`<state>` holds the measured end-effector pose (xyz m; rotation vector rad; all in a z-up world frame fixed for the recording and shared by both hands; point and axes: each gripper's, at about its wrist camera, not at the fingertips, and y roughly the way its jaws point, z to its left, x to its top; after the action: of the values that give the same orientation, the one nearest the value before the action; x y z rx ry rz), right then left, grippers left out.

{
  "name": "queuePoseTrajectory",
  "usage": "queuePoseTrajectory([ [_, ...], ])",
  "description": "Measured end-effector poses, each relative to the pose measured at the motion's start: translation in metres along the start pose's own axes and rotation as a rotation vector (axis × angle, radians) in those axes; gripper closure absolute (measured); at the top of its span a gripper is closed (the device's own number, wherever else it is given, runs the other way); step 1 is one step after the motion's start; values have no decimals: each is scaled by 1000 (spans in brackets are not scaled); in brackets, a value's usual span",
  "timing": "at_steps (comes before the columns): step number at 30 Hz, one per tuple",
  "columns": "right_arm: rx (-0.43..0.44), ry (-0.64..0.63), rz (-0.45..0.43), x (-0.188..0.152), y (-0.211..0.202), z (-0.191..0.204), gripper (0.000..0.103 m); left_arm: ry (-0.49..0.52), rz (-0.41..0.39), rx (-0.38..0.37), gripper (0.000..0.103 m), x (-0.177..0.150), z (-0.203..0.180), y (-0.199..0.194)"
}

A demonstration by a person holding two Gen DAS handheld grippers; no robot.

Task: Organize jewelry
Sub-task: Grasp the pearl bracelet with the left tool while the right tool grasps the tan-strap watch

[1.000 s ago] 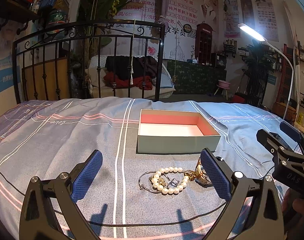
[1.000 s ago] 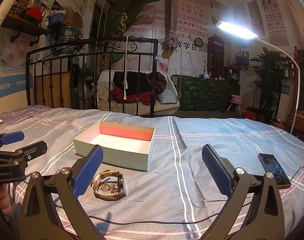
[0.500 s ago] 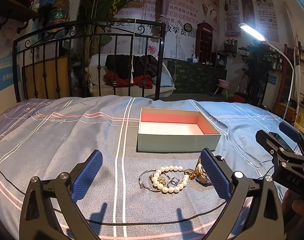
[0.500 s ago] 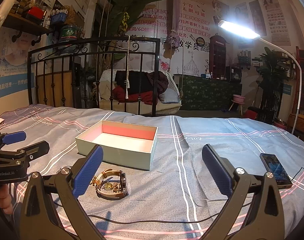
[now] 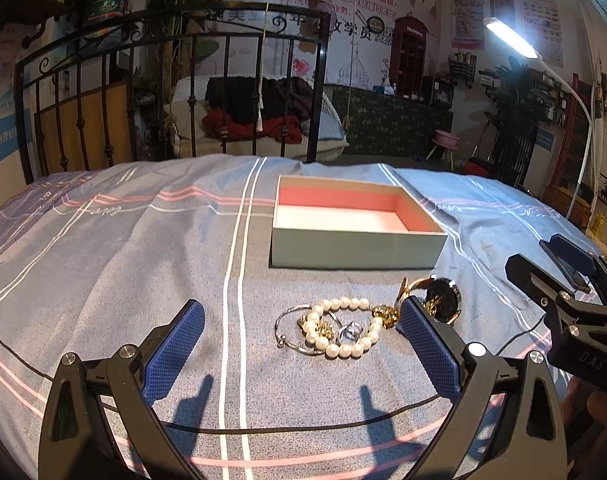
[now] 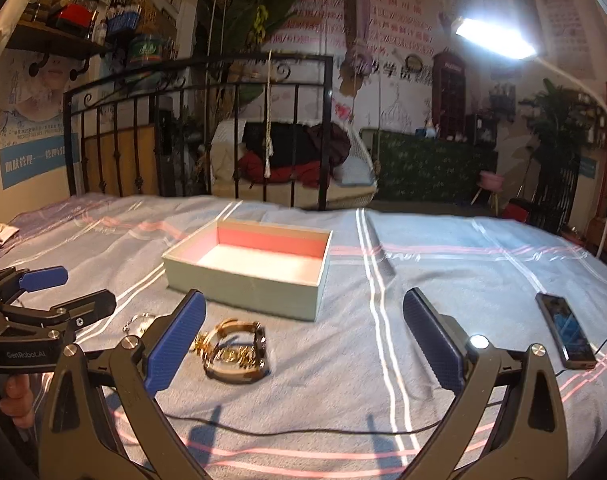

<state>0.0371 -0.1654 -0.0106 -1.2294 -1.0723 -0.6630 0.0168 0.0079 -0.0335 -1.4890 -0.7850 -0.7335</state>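
Jewelry heaped on bed before open box (image 5: 355, 246).
Both sets of jaws spread wide, empty; pearl bracelet (image 5: 339, 330) at 12 o'clock of left gripper (image 5: 299, 344), watch (image 6: 235, 354) at 10 o'clock of right gripper (image 6: 303, 340).

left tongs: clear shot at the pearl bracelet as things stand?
Probably yes. The left tongs are open, and the pearl bracelet lies on the bedspread between and just ahead of the fingertips, nothing over it. A silver bangle and ring are tangled in, so they may come along.

The room is dim and warm-toned, lit mainly by a bright lamp (image 6: 493, 40) at upper right that blows out to glare. Finger shadows fall toward the camera on the bedspread (image 5: 103, 272). Fisheye bending curves the edges, dark at the corners; the right wrist view is motion-blurred.
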Motion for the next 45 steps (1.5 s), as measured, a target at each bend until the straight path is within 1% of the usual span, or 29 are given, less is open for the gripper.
queuePoseTrajectory([
  [2, 12, -38, 23, -4, 5, 8, 5, 13, 69, 4, 7, -4, 1, 9],
  [3, 17, -63, 34, -6, 7, 14, 7, 25, 94, 14, 7, -6, 2, 14],
  [5, 24, -116, 54, -8, 11, 24, 15, 42, 126, 38, 7, -8, 5, 20],
  [6, 33, -131, 62, -10, 14, 28, 22, 36, 137, 49, 7, -9, 9, 22],
  [7, 54, -132, 71, -10, 16, 30, 26, 20, 146, 54, 7, -8, 13, 24],
  [9, 108, -115, 88, -11, 20, 31, 26, -8, 169, 68, 7, -4, 23, 28],
  [11, 159, -105, 114, -12, 26, 34, 33, -27, 189, 71, 7, 0, 29, 33],
  [13, 218, -99, 152, -13, 34, 38, 49, -18, 209, 71, 7, 5, 30, 40],
  [14, 237, -98, 170, -13, 38, 40, 52, -2, 221, 74, 7, 7, 29, 44],
  [15, 248, -101, 185, -14, 41, 43, 54, 14, 231, 78, 8, 9, 26, 48],
  [16, 255, -105, 200, -15, 45, 45, 54, 29, 238, 75, 10, 11, 24, 51],
  [18, 275, -110, 221, -16, 51, 49, 54, 67, 253, 69, 13, 16, 17, 58],
  [21, 283, -107, 261, -21, 56, 49, 54, 140, 280, 58, 23, 22, 7, 70],
  [22, 283, -102, 269, -22, 58, 49, 54, 165, 285, 51, 31, 23, 4, 73],
  [25, 295, -73, 290, -25, 62, 44, 54, 249, 305, 20, 43, 28, -7, 84],
  [28, 305, -43, 301, -26, 63, 39, 54, 348, 329, -46, 45, 30, -16, 93],
  [32, 312, -35, 312, -27, 64, 38, 54, 492, 355, -124, 45, 31, -28, 101],
  [33, 313, -34, 316, -28, 65, 38, 54, 529, 363, -142, 48, 31, -31, 104],
  [35, 316, -30, 321, -28, 65, 38, 54, 581, 373, -181, 60, 30, -35, 106],
  [37, 318, -28, 326, -29, 66, 39, 54, 600, 384, -217, 82, 30, -40, 106],
  [39, 319, -32, 336, -28, 67, 40, 54, 616, 383, -235, 92, 28, -45, 106],
  [41, 324, -36, 351, -27, 71, 41, 54, 617, 374, -248, 94, 26, -48, 106],
  [42, 327, -35, 359, -27, 73, 41, 57, 601, 373, -263, 94, 26, -47, 105],
  [43, 337, -34, 368, -26, 76, 41, 65, 574, 371, -271, 94, 28, -45, 104],
  [44, 343, -31, 380, -25, 79, 42, 70, 543, 367, -277, 94, 31, -42, 102],
  [45, 345, -28, 390, -25, 81, 42, 77, 510, 359, -281, 94, 33, -38, 100],
])
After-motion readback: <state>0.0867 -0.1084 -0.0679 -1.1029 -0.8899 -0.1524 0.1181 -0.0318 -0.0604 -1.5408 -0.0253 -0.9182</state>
